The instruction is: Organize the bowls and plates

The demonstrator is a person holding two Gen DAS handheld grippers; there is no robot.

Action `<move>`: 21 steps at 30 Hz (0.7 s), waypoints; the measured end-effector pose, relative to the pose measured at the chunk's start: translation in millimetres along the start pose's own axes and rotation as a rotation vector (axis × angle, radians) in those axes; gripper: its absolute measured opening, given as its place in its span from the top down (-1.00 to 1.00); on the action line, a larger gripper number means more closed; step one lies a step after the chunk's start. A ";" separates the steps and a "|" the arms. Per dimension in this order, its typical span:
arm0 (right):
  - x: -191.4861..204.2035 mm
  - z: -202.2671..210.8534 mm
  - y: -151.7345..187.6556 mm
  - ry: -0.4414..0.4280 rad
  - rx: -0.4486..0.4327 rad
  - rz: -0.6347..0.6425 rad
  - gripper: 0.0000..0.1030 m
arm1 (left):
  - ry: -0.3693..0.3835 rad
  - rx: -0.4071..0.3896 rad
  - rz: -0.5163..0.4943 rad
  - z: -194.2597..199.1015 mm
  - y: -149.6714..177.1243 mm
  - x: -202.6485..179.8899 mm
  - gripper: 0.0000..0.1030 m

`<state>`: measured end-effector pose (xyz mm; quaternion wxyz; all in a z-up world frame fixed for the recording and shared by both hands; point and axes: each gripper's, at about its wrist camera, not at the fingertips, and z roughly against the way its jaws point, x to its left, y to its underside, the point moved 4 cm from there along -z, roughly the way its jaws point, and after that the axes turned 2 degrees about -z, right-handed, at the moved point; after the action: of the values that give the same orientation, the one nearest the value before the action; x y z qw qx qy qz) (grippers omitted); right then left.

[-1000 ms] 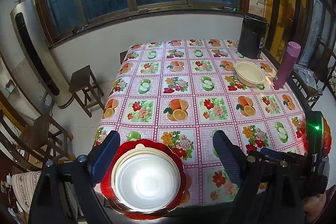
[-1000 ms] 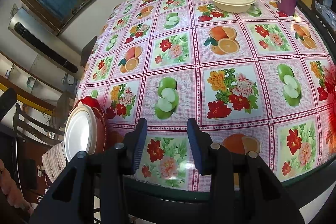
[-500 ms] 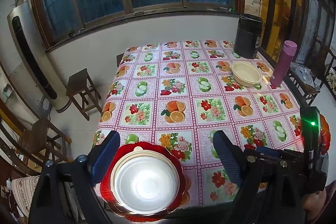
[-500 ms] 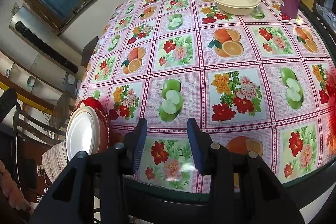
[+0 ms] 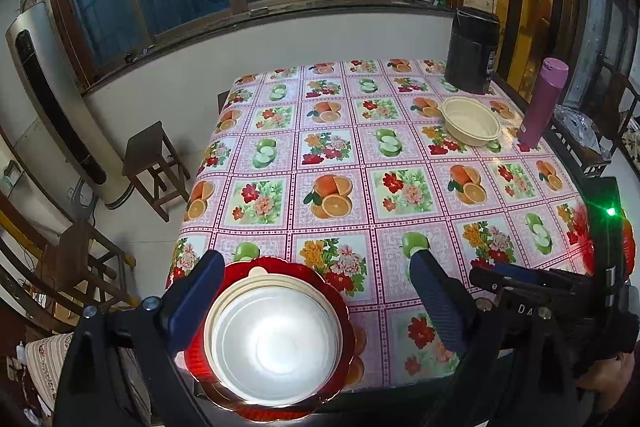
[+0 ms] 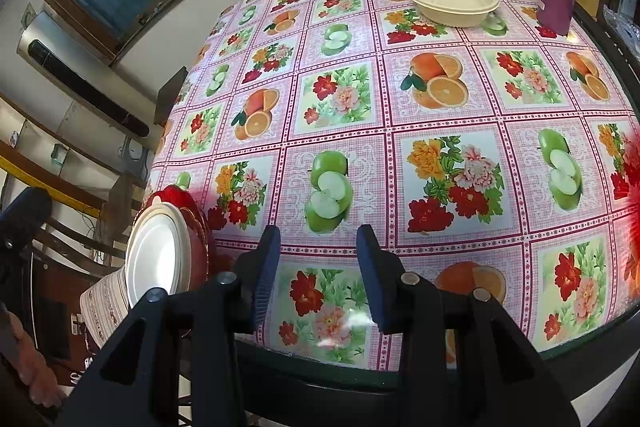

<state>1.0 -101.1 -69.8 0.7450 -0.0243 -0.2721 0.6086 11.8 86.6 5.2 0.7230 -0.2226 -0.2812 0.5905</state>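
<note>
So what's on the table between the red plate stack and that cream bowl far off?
Nothing but patterned tablecloth between the red plate and cream bowl; both views show it.

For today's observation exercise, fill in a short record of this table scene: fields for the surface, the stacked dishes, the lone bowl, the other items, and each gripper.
surface: table with fruit-and-flower cloth
stacked dishes: white bowl resting in red plate at the near left corner
lone bowl: cream bowl, far right, empty
other items: purple bottle beside the cream bowl; black container behind it
left gripper: open, above the stack, holding nothing
right gripper: open, over the near table edge, holding nothing
</note>
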 end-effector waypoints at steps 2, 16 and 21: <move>-0.7 -0.4 0.0 0.001 0.001 -0.001 0.20 | -0.004 0.011 -0.005 -4.4 3.1 -0.8 -0.86; -1.9 -1.4 -0.6 0.003 0.004 -0.005 0.20 | -0.011 0.082 -0.022 -28.7 18.2 -5.0 -0.86; -5.5 -3.4 -1.8 0.005 0.008 -0.013 0.20 | -0.006 0.094 -0.028 -34.2 19.9 -7.7 -0.86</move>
<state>3.5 -105.6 -74.2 0.7498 -0.0211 -0.2677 0.6048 19.1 83.4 -34.4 0.7401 -0.1826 -0.2581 0.5935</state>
